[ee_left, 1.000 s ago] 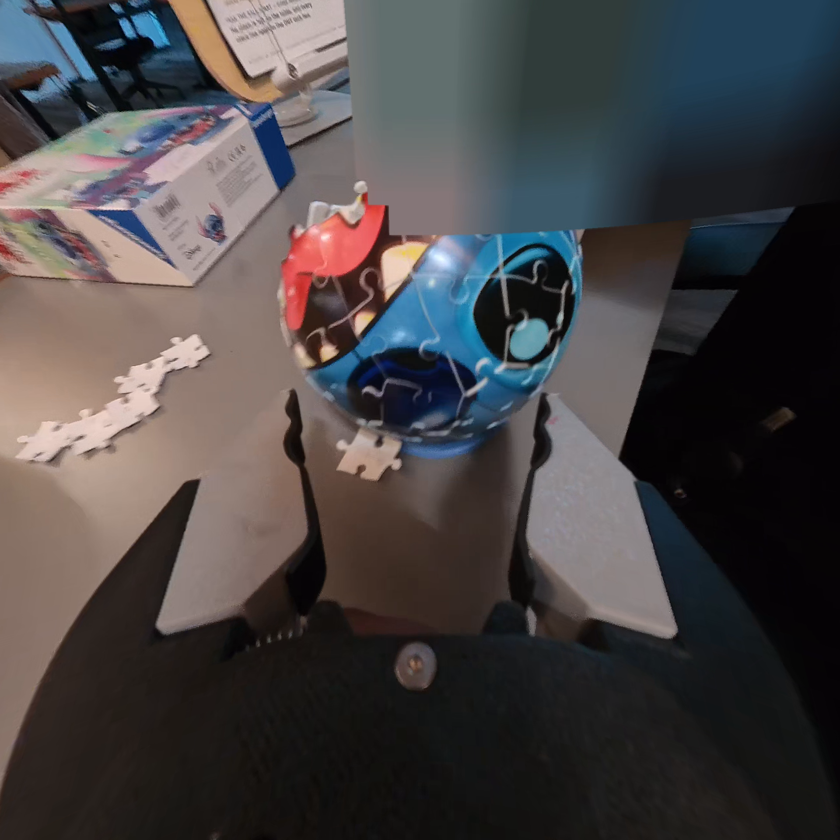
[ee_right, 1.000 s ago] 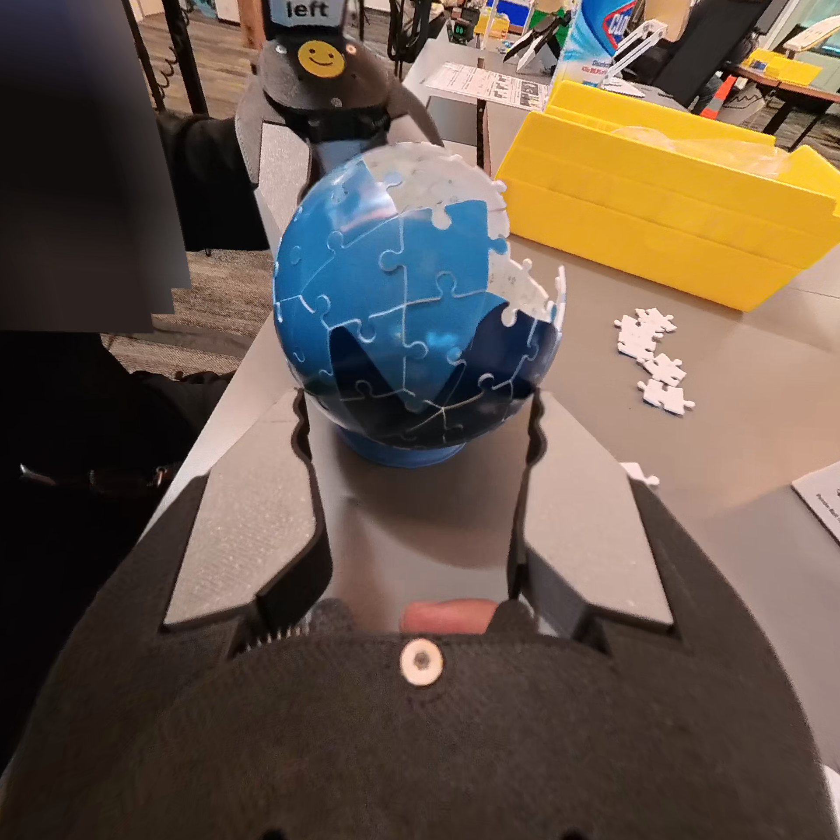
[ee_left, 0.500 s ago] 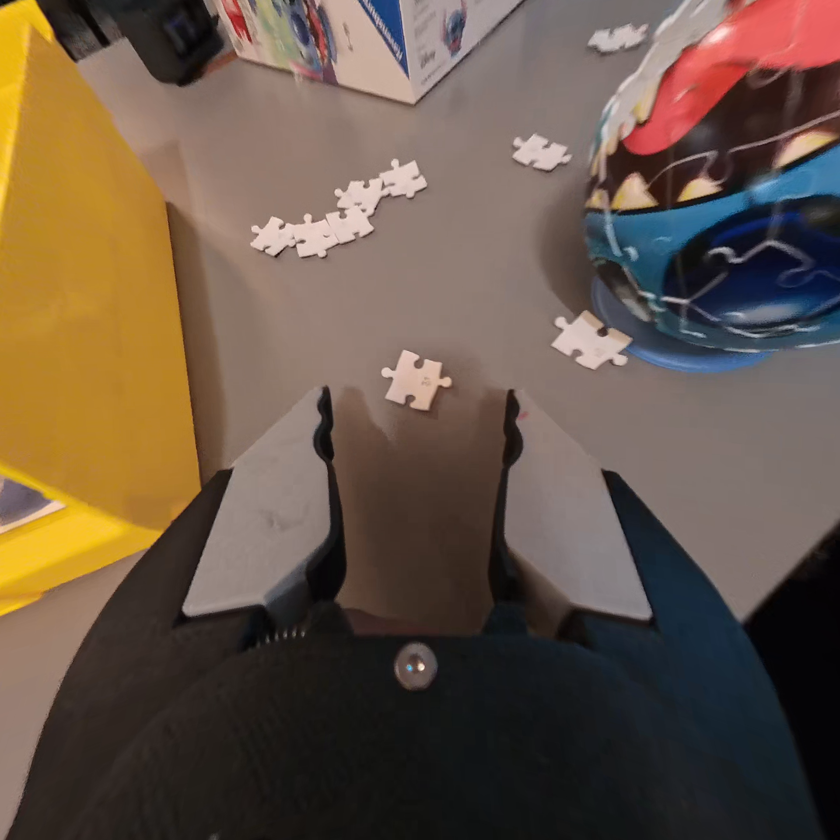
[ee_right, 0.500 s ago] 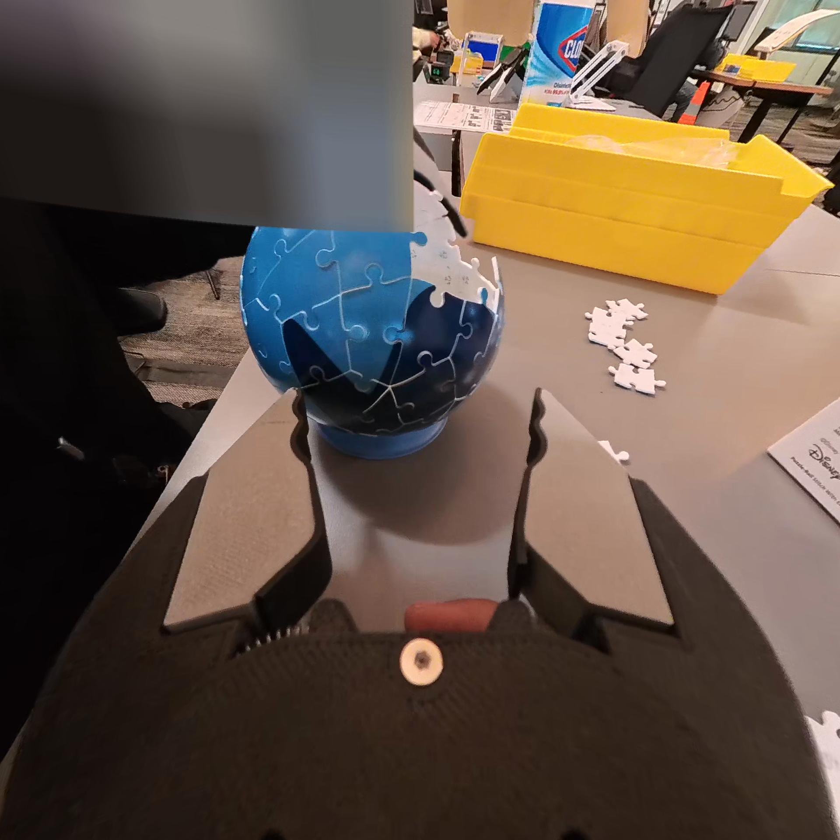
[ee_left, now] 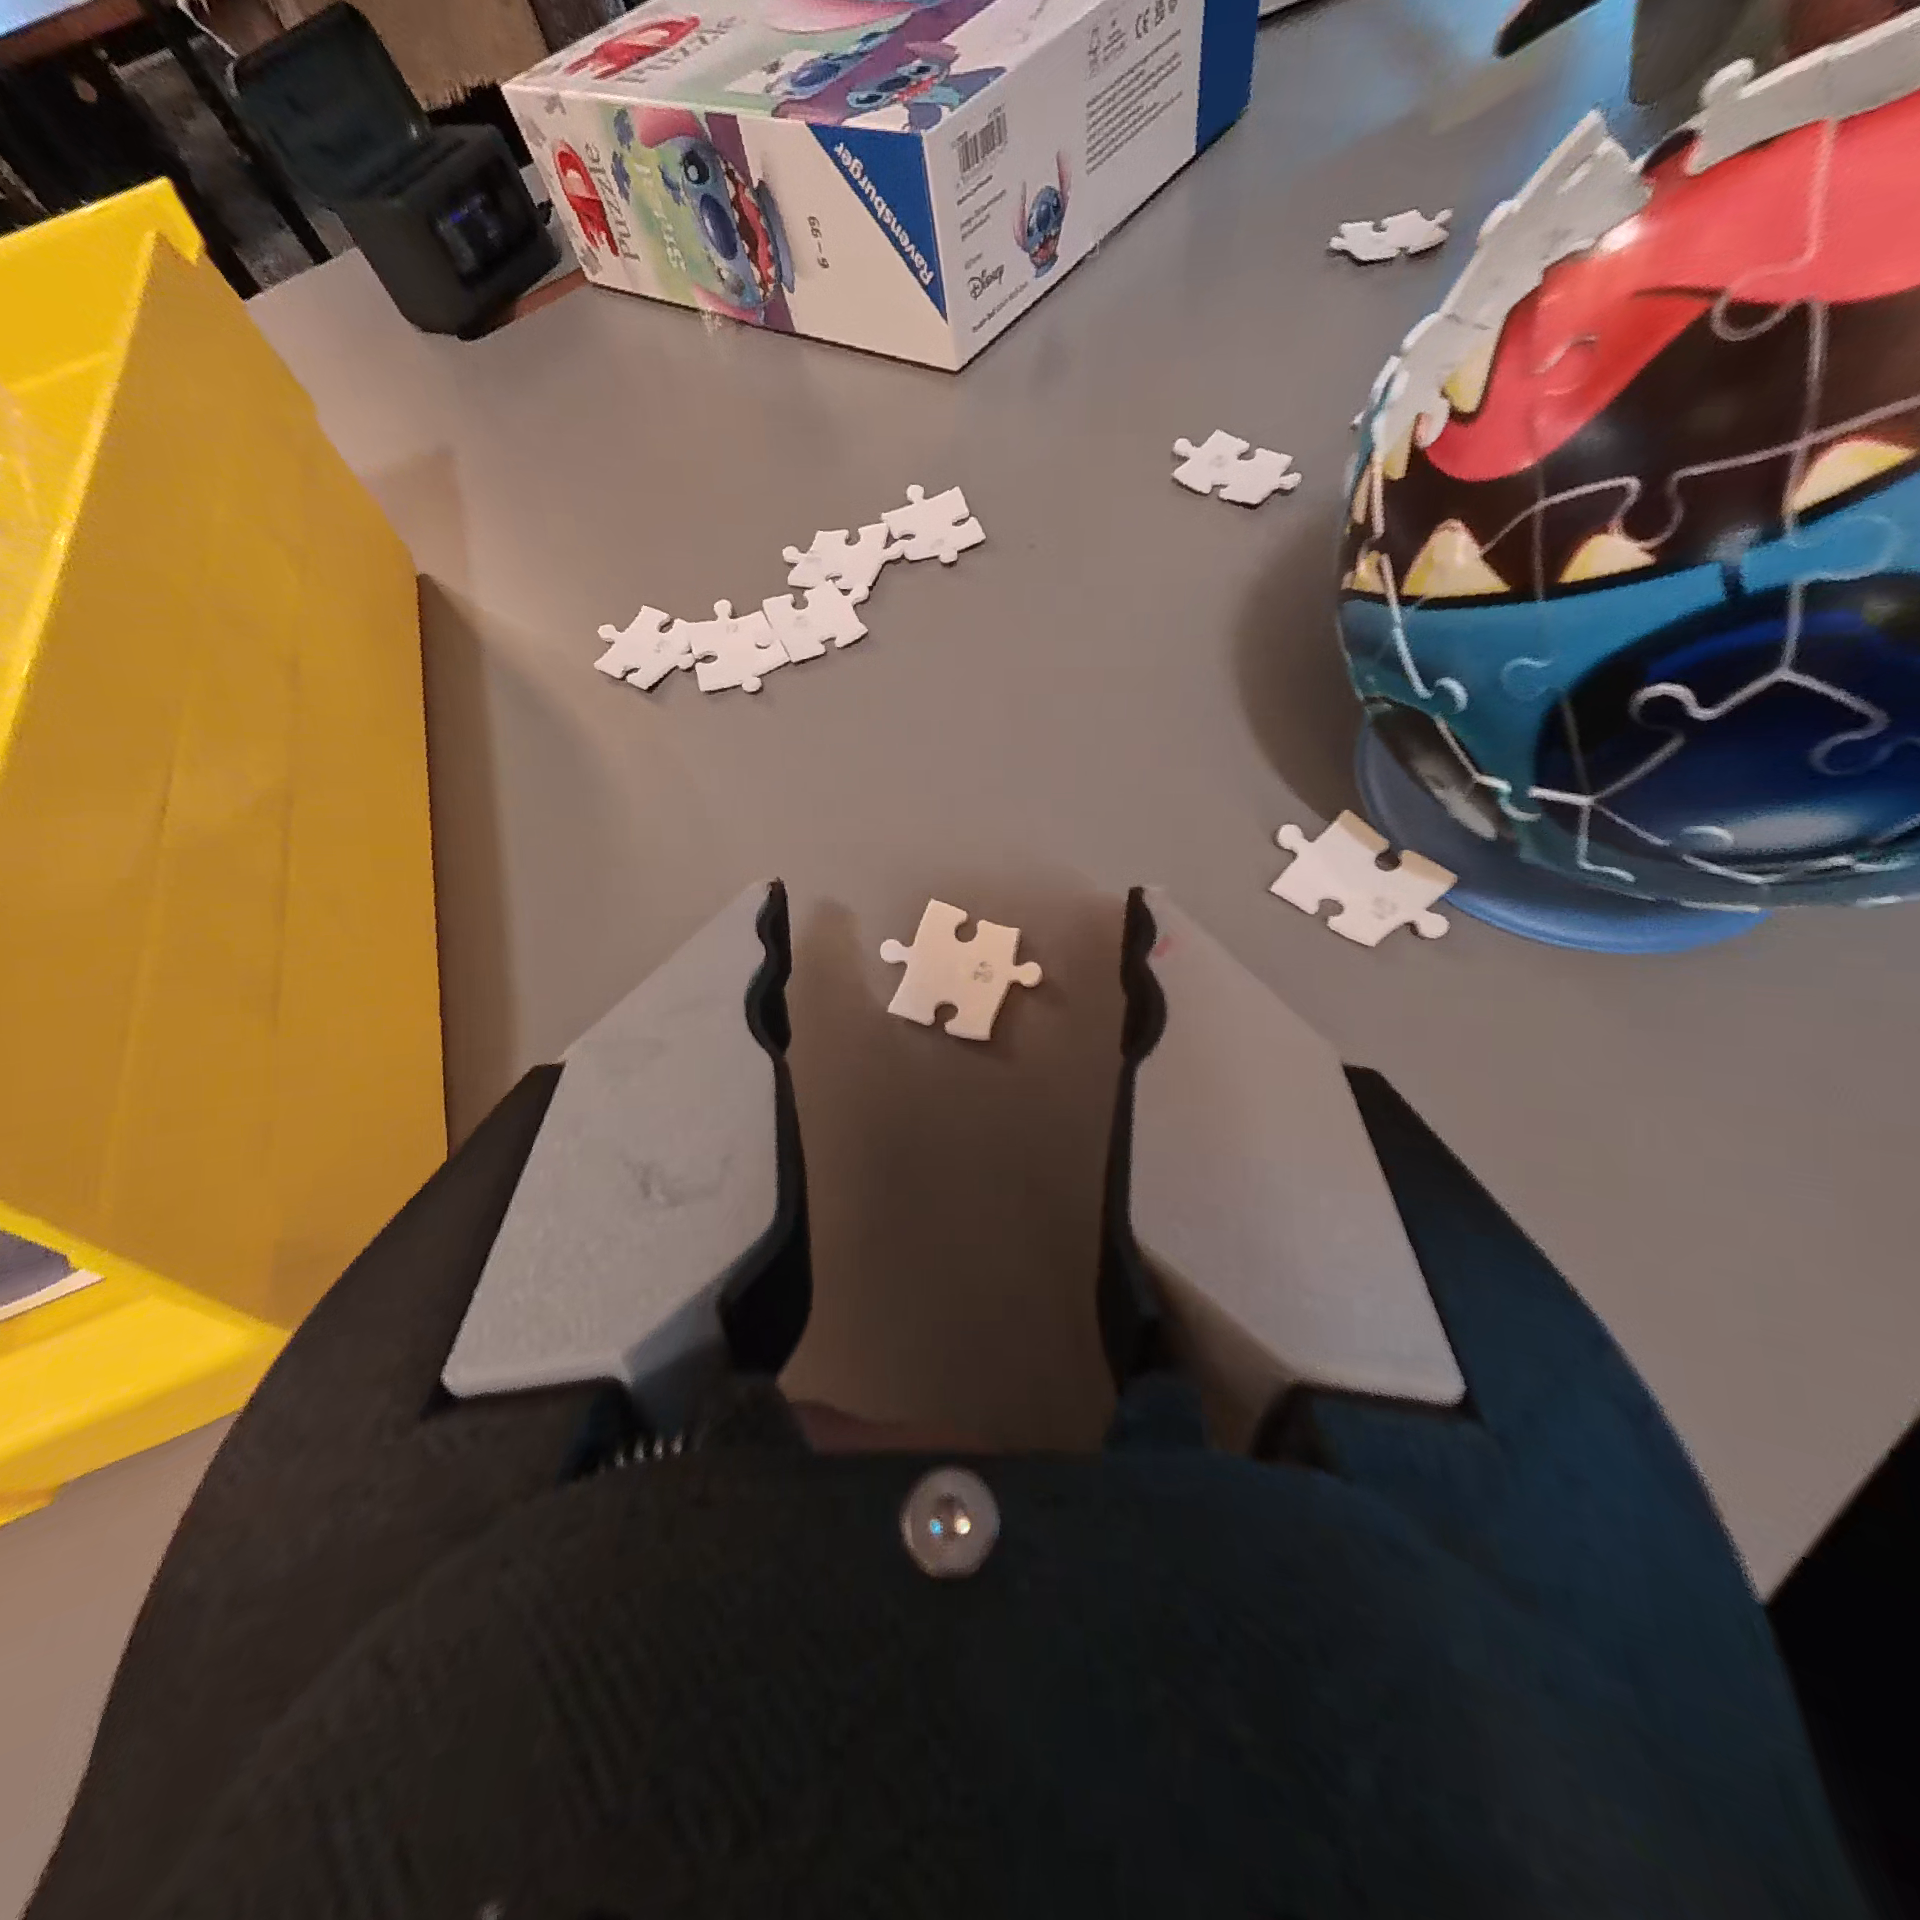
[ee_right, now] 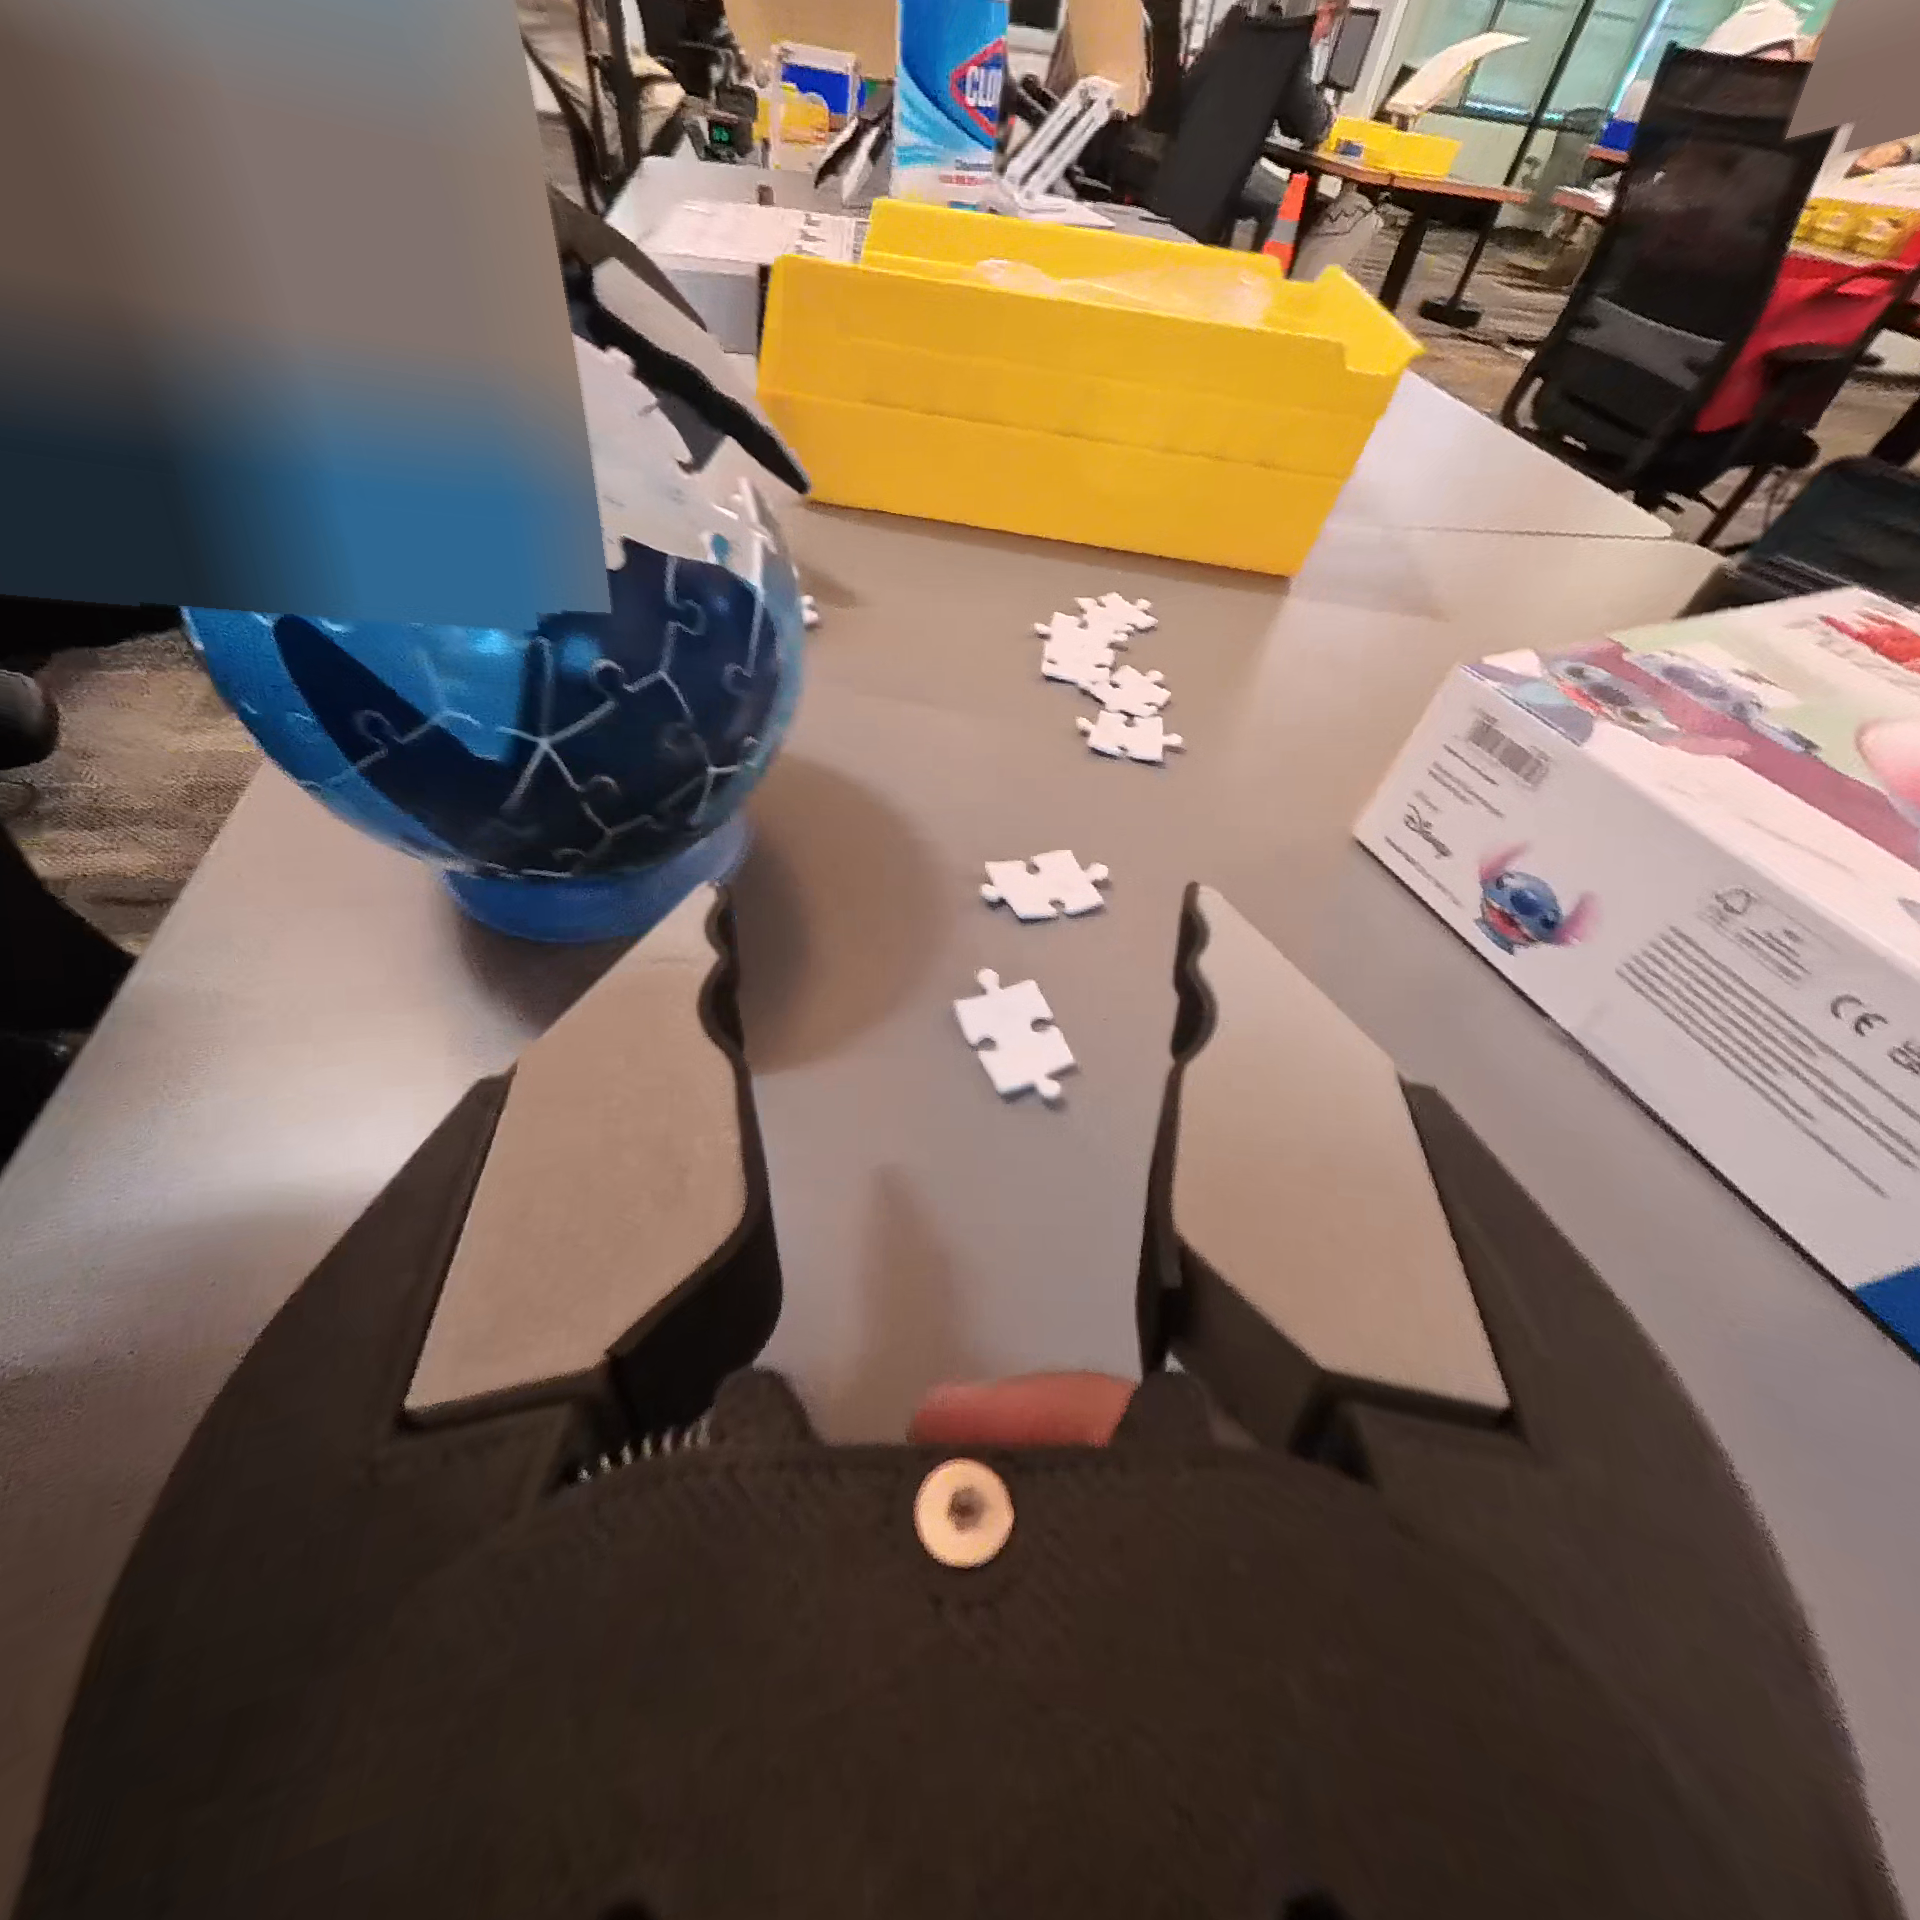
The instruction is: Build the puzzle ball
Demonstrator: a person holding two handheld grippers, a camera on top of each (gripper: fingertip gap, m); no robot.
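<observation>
left claw (ee_left: 951,914) is spread apart and empty, low over the grey surface (ee_left: 1039,416), with one loose white piece (ee_left: 958,968) lying face down between its tips. puzzle ball (ee_left: 1662,582) sits on its blue stand (ee_left: 1558,920) to the right of that claw, top not closed, white piece backs showing at the open edge. another loose piece (ee_left: 1356,881) lies touching the stand rim. a chain of joined pieces (ee_left: 790,608) lies further out, near the puzzle box (ee_left: 883,177); yellow bin (ee_left: 197,790) on the left. right claw (ee_right: 956,914) is also spread apart and empty, two single pieces (ee_right: 1013,1034) on the surface ahead between its fingers, ball at its left. upper ball is masked in the right wrist view, so probably unfinished there too.
</observation>
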